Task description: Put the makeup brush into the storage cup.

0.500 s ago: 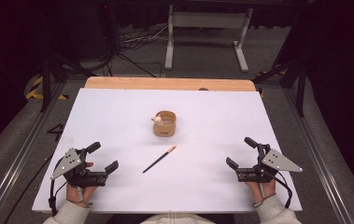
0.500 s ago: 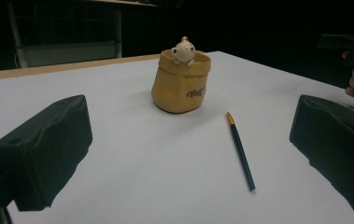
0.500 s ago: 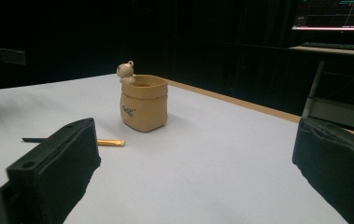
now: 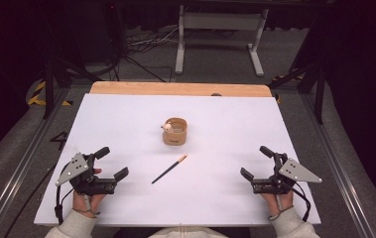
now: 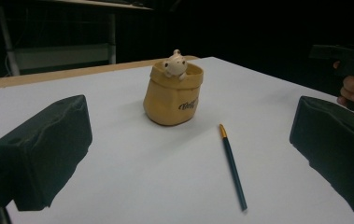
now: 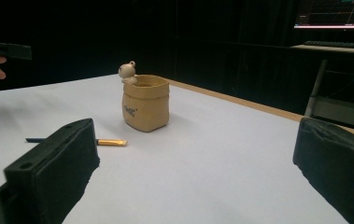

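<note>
White surface (image 4: 126, 124) carries a pen (image 4: 169, 169) near centre, just nearer than the tan pot (image 4: 175, 131). Pen axis runs diagonally, gold tip far-right. Left tool (image 4: 112, 163) and right tool (image 4: 255, 162), both spread and empty, flank it; the left tool lies nearer.

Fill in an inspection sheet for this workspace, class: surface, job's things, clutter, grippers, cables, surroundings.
Surface: white table, wooden strip along the far edge.
Job's things: pen lying flat, gold end toward the pot; pot upright, small animal figure on its rim.
Clutter: nothing seen.
Grippers: left gripper and right gripper both open, holding nothing, each apart from the pen.
Cables: one trails from each gripper; more on the floor beyond the table.
Surroundings: dark room, grey frame behind.
</note>
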`<action>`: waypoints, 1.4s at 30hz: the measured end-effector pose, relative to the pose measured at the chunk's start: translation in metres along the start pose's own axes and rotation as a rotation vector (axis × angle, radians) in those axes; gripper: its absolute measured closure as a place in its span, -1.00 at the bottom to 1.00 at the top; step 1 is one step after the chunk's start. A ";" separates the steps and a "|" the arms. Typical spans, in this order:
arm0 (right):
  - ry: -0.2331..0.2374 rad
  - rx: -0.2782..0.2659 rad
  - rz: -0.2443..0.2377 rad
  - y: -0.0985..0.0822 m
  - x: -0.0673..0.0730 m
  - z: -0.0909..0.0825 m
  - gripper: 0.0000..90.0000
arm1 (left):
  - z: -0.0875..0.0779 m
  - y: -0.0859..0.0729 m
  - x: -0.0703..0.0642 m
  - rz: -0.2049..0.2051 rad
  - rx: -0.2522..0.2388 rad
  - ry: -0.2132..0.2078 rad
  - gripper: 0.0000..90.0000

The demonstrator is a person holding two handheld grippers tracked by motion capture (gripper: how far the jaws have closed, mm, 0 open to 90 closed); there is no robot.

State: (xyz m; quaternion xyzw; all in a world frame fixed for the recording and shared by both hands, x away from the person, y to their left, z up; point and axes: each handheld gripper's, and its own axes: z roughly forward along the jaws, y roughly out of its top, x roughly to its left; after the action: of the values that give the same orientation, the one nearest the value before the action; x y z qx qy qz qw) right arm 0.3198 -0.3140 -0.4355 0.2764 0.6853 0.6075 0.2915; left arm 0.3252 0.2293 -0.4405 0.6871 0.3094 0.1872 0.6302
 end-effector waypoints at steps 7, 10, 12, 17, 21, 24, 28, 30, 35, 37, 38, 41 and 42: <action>0.008 0.011 0.002 0.000 -0.001 0.001 -0.99 | 0.012 0.011 -0.004 -0.023 -0.014 -0.038 -1.00; 0.010 0.011 0.000 0.000 -0.001 0.001 -0.99 | 0.014 0.013 -0.005 -0.028 -0.010 -0.043 -1.00; 0.018 0.014 0.011 -0.001 -0.001 0.001 -1.00 | 0.017 0.016 -0.007 -0.025 -0.010 -0.053 -1.00; 0.027 0.007 -0.005 0.000 0.000 0.002 -0.99 | 0.025 0.020 -0.009 -0.021 -0.014 -0.064 -1.00; 0.033 0.005 -0.011 0.001 0.000 0.002 -0.99 | 0.031 0.023 -0.011 -0.021 -0.010 -0.073 -1.00; 0.030 0.012 -0.002 0.001 0.000 0.002 -0.99 | 0.038 0.025 -0.013 -0.016 -0.001 -0.093 -1.00; 0.013 0.026 -0.007 0.002 0.002 0.003 -0.99 | 0.045 0.027 -0.016 0.004 -0.002 -0.107 -1.00; 0.013 0.027 -0.007 0.002 0.002 0.003 -0.99 | 0.048 0.029 -0.017 -0.001 -0.002 -0.117 -1.00; 0.017 0.022 -0.007 0.002 0.002 0.002 -1.00 | 0.057 0.030 -0.020 -0.016 -0.008 -0.127 -1.00; 0.018 0.014 -0.014 0.002 0.002 0.002 -1.00 | 0.060 0.031 -0.021 -0.027 0.000 -0.128 -1.00; 0.020 0.008 -0.014 0.002 0.002 0.002 -1.00 | 0.061 0.032 -0.021 -0.029 -0.001 -0.130 -1.00; 0.022 -0.001 -0.004 0.002 0.002 0.001 -1.00 | 0.065 0.035 -0.022 -0.031 -0.003 -0.138 -0.99; 0.024 -0.002 -0.006 0.002 0.002 0.001 -1.00 | 0.067 0.036 -0.023 -0.033 -0.003 -0.140 -0.99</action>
State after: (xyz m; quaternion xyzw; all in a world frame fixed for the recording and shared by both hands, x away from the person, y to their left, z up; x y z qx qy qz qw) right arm 0.3194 -0.3111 -0.4334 0.2666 0.6891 0.6105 0.2854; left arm 0.3585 0.1638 -0.4115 0.6922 0.2755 0.1290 0.6544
